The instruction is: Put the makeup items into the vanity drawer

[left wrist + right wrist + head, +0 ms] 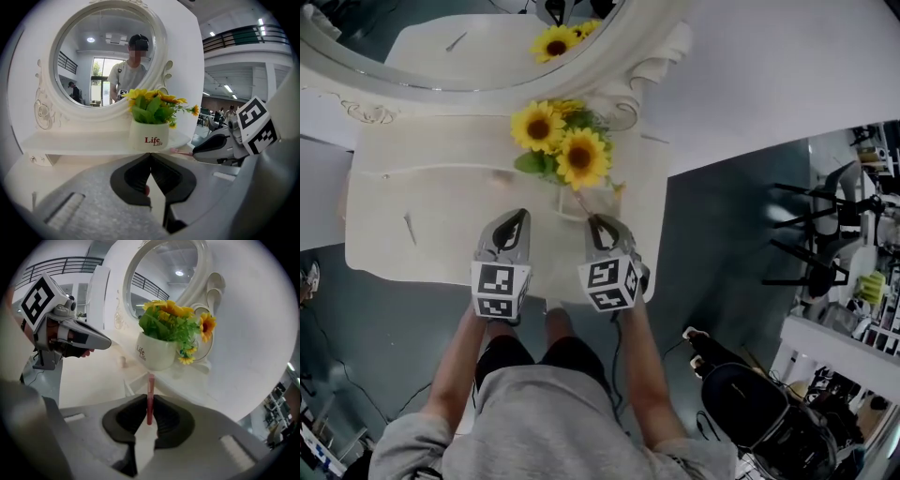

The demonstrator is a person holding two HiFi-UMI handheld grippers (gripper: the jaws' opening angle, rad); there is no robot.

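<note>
The right tool (149, 401) pinches a pink makeup pencil (150, 385), shaft pointing ahead at the flower pot (157, 355). The left tool (150, 157), closed, hovers beside it over the front edge of the desk (422, 197). No drawer shows.

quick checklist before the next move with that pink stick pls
1. Grip on stick: ok. The right gripper is shut on the pink stick, which pokes out ahead of the jaws.
2. Stick clear of the pot: cannot tell. Its tip sits right by the base.
3. Left gripper free: cannot tell. Jaws are together, but a small pink spot shows between the pads.
4. Drawer open: cannot tell. No view shows an open drawer in the table.
5. Grippers apart: ok. They sit side by side with a gap.
</note>
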